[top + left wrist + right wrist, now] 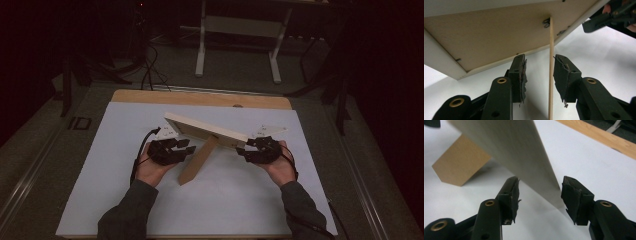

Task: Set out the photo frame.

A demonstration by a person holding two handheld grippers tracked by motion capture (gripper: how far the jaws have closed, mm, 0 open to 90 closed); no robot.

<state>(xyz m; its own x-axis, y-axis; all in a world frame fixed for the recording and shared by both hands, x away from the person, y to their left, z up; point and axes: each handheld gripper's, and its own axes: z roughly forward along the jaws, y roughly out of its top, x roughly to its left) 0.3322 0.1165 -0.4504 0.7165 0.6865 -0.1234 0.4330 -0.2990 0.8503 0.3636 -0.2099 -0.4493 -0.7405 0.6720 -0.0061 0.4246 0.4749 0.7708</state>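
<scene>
Forearms in dark sleeves come in from the bottom of the high view, each hand holding a black two-jaw gripper over a white sheet (pixel 150 210) that covers a wooden table (pixel 200 97). Between the 2 hands stands a pale wooden picture frame (pixel 205 129), tilted back on its light brown wooden prop leg (pixel 200 159), whose foot rests on the sheet. At the frame's left end sits the left gripper (pixel 186 146), and at its right end the right gripper (pixel 242 149); from this height I cannot tell whether either one touches the wood.

From the left gripper view, the left gripper (pixel 539 75) has its jaws about halfway apart. The prop leg (pixel 551 75) shows edge-on as a thin vertical strip between them, close beside the right-hand pad but not pressed by either. Above hangs the frame's brown backing board (pixel 499 37) inside its pale rim, with small metal clips along the edge. Part of the other gripper shows at the top right.

From the right gripper view, the right gripper (pixel 540 195) stands wide, its 2 torn pads either side of the frame's pale edge (pixel 524 157), which runs down between them without being clamped. Farther off, at the left, the prop leg's (pixel 461 165) brown foot rests on the white sheet.
</scene>
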